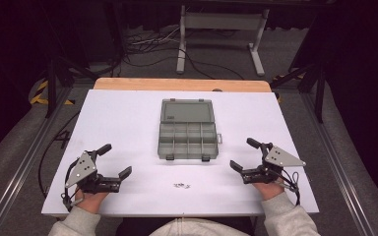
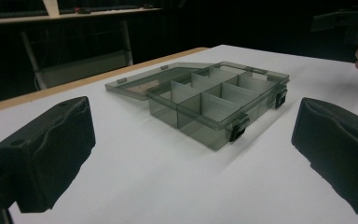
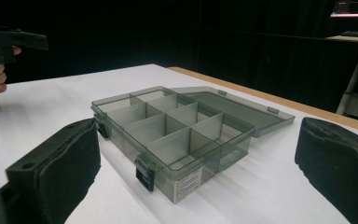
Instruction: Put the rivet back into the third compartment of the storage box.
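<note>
While the organiser box (image 1: 188, 129) lies lid-open mid-table, left claw (image 1: 117, 160) and right claw (image 1: 246, 153) rest spread wide, empty

High view: fixed overhead, above the person's side, facing forward and down; takes in the whole white counter (image 1: 128, 118), floor beyond at the top of frame, sleeves at the bottom edge.

Left gripper view: low, close to the counter surface, looking along the left gripper (image 2: 186, 154); open compartment box (image 2: 214, 100) at centre frame, near; the other hand at the upper right edge.

Right gripper view: low, close, looking along the right gripper (image 3: 196, 163); the same box (image 3: 172, 130) at centre, nearer still; the other hand at the upper left.

Shared: all three views hold the box (image 1: 188, 130) and the counter around it.
</note>
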